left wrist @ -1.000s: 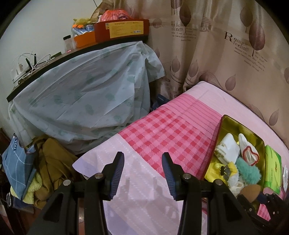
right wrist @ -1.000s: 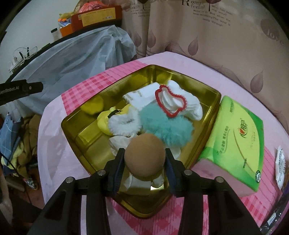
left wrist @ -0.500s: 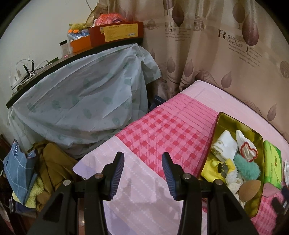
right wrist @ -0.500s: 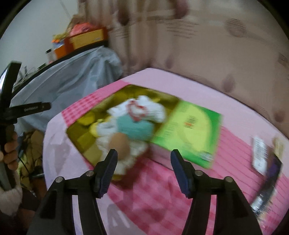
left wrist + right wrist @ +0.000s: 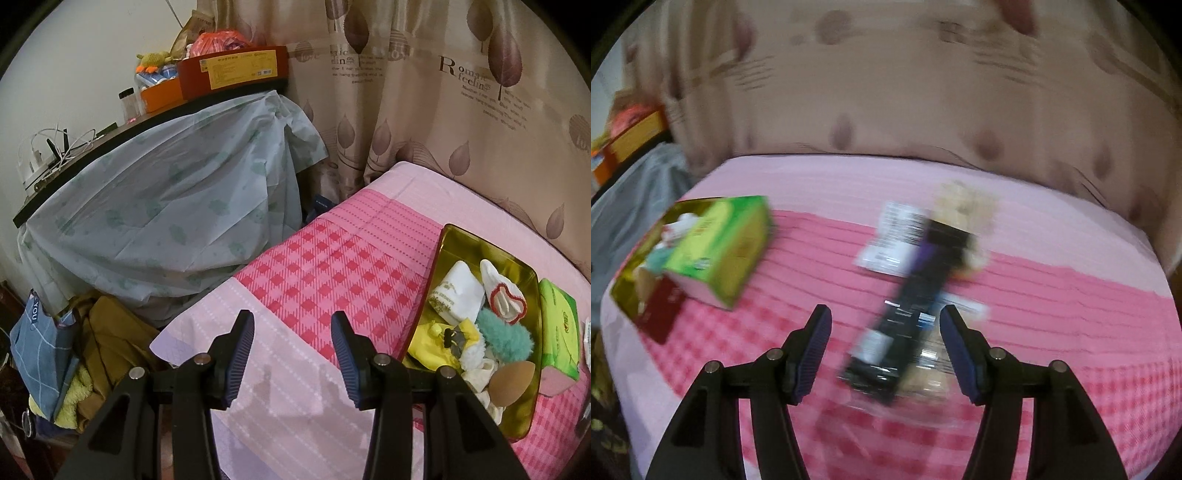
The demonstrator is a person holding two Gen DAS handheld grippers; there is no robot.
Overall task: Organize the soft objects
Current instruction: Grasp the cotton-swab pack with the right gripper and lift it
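Swinging away from the gold tin (image 5: 626, 291), the right claw (image 5: 884, 350) now looks over a different stretch of the bed (image 5: 1052, 295), where a second ago it stood above the tin pinching the tan makeup sponge (image 5: 511, 382). Its jaws opened early in that second and now stand spread and empty; the sponge lies in the tin's near corner among the other soft items, beside the green tissue pack (image 5: 557, 332). Judgement: that placement is done and a next pick is being sought. Ahead, blurred, lie a dark packet (image 5: 908, 314), a white sachet (image 5: 886, 240) and something pale and fluffy (image 5: 964, 206). The left claw (image 5: 293, 360) hangs spread and empty over the bedspread, unmoved.
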